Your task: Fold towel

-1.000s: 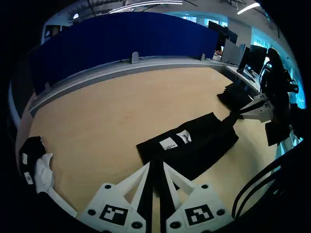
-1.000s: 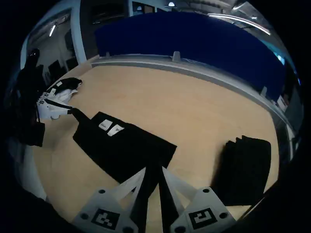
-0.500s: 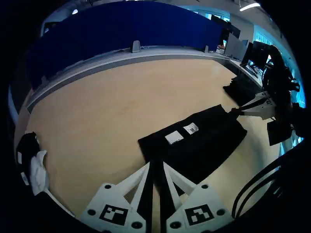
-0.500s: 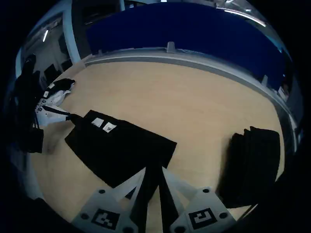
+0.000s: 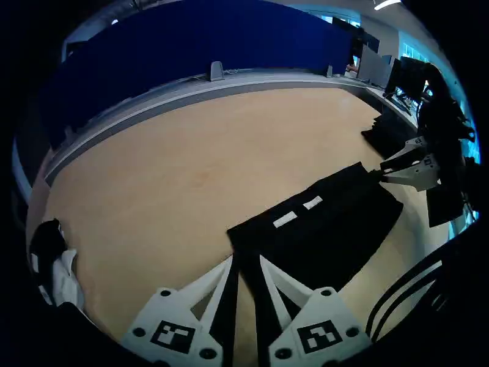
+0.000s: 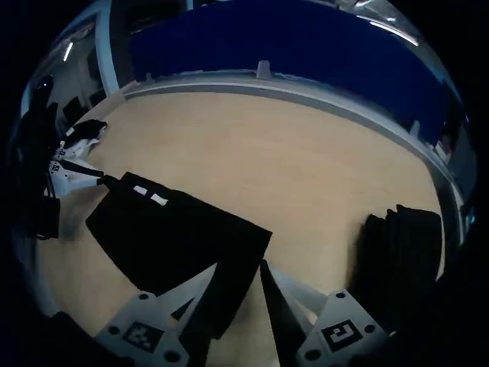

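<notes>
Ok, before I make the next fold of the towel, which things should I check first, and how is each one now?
1. Left gripper shut on towel corner: ok.
2. Right gripper shut on its corner: not ok, jaws stand apart with the cloth between them.
3. Towel spread without bunches: ok.
4. Folded stack apart from towel: ok.
5. Towel lifted off table: cannot tell.
</notes>
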The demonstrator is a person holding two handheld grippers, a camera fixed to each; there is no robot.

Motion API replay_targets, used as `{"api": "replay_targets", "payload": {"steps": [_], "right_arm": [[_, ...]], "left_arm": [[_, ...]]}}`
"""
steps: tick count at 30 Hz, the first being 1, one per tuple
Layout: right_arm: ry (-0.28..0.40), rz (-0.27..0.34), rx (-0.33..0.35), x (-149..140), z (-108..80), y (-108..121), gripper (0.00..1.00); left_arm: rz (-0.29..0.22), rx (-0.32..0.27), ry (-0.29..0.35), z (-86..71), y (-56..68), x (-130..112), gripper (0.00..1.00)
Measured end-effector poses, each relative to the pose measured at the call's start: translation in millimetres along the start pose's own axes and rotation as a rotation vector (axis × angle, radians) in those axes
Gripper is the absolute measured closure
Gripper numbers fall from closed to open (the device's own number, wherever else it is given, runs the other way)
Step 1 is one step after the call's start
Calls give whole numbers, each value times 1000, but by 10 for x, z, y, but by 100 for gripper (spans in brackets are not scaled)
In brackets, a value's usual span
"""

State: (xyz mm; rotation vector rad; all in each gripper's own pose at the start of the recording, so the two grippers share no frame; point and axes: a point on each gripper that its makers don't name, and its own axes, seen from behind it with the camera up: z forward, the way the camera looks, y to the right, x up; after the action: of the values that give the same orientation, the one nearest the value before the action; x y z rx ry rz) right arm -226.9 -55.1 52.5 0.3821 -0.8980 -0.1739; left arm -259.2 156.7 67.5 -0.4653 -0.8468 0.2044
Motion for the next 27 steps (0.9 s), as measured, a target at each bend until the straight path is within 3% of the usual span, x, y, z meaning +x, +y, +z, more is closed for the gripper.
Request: {"api": "replay_targets", "payload": {"steps": [8, 12, 18, 24, 27], "right_arm": [[14, -41, -58, 62, 71, 127, 38], [25, -44, -83, 115, 99, 185, 18], [45, -50, -86, 197, 89, 191, 0], [53, -36, -87, 211, 62, 207, 0], [54, -25, -84, 208, 37, 202, 0]], "left_arm": [[14, 28, 4, 41, -118, 61, 64], [15, 57, 11, 56, -220, 106, 56], [6, 66, 23, 48, -258, 159, 41], [3, 53, 23, 25, -214, 136, 14], [3, 55, 26, 8, -216, 134, 13]]}}
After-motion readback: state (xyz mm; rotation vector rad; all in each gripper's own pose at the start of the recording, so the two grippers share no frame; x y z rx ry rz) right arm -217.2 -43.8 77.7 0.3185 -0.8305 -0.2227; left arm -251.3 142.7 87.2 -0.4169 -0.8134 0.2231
